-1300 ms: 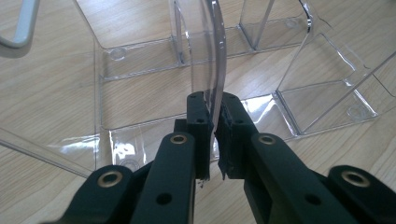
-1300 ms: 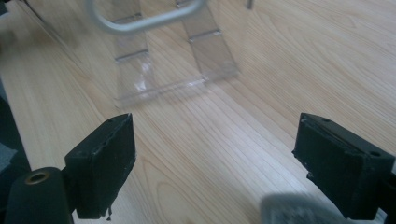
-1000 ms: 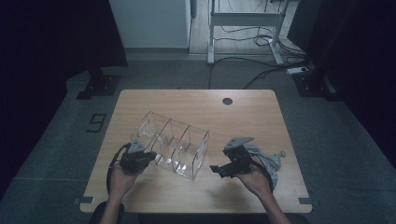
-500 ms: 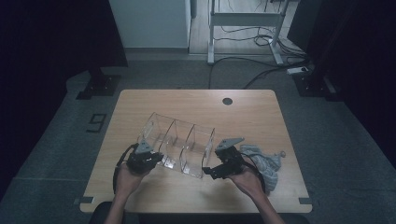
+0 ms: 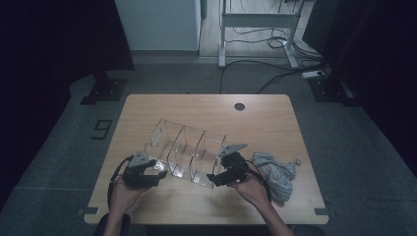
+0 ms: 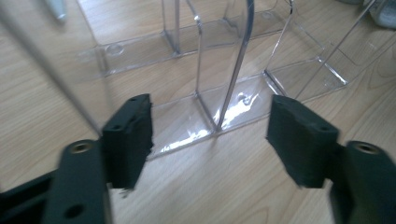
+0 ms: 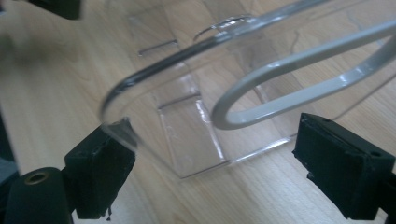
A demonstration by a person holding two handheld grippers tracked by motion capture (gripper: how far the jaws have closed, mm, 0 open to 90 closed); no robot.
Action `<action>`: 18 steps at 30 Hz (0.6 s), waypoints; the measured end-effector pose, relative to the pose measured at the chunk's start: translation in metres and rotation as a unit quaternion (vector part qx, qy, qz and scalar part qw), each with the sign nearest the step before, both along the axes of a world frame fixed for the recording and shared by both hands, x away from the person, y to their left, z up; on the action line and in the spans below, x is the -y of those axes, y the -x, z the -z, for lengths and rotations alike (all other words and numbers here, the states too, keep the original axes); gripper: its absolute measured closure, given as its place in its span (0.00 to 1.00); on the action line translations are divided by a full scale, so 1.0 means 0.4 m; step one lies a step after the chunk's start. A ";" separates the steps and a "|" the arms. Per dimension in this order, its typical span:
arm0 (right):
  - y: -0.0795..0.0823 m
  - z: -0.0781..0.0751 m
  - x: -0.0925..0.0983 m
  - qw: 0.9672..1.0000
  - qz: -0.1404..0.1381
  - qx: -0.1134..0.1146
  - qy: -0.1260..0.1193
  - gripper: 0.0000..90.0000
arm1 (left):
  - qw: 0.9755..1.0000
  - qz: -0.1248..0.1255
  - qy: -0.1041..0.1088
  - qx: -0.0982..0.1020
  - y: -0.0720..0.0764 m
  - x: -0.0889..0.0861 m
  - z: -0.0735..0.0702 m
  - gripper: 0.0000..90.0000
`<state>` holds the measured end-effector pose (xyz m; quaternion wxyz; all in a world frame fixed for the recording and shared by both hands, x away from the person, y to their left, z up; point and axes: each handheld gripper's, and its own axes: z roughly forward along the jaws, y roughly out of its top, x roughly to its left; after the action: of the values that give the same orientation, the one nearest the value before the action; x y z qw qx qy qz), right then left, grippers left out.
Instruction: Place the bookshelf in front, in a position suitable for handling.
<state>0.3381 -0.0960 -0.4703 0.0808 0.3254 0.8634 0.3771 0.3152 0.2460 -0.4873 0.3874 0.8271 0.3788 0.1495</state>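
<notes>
High view: we see a pale wood-grain table (image 5: 275, 118) with rounded corners and a small dark round hole near its far edge. On it lies a clear acrylic organizer (image 5: 189, 150), boxy, split by thin transparent dividers into three compartments, set at a slant near the front middle. The left gripper (image 5: 147, 176) sits at the organizer's near left end, held by the person's left hand (image 5: 123, 194). The right gripper (image 5: 216, 178) is at its near right end, held by the right hand (image 5: 253, 189). A crumpled grey striped cloth (image 5: 275, 172) lies just right of that hand.

Left gripper view: black matte jaws, blocky rubbery pads, have just been opening and stand spread. The organizer's glossy base edge and one upright divider (image 6: 233, 70) sit beyond and between them; the pads do not press on it.

Right gripper view: jaws also spread wide. A rounded clear corner of the organizer wall (image 7: 121, 126) touches or overlaps the left pad; we cannot tell if it presses. The right pad is clear of it. Smooth curved edges reflect light.
</notes>
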 end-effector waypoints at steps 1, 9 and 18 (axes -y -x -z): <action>-0.002 0.001 -0.001 1.000 0.003 0.002 0.002 0.13 | 1.000 -0.002 0.000 -0.002 0.002 -0.009 0.000 0.29; -0.009 -0.001 0.009 1.000 0.016 0.007 0.014 0.16 | 0.999 -0.031 0.005 0.004 0.001 -0.072 0.004 0.16; -0.022 -0.006 0.051 0.999 0.046 0.002 0.006 0.34 | 1.000 -0.029 -0.001 0.002 -0.009 -0.099 0.023 0.13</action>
<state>0.3467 -0.1163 -0.4680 0.1017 0.3639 0.8493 0.3686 0.3187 0.2855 -0.4964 0.3833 0.8155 0.4017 0.1630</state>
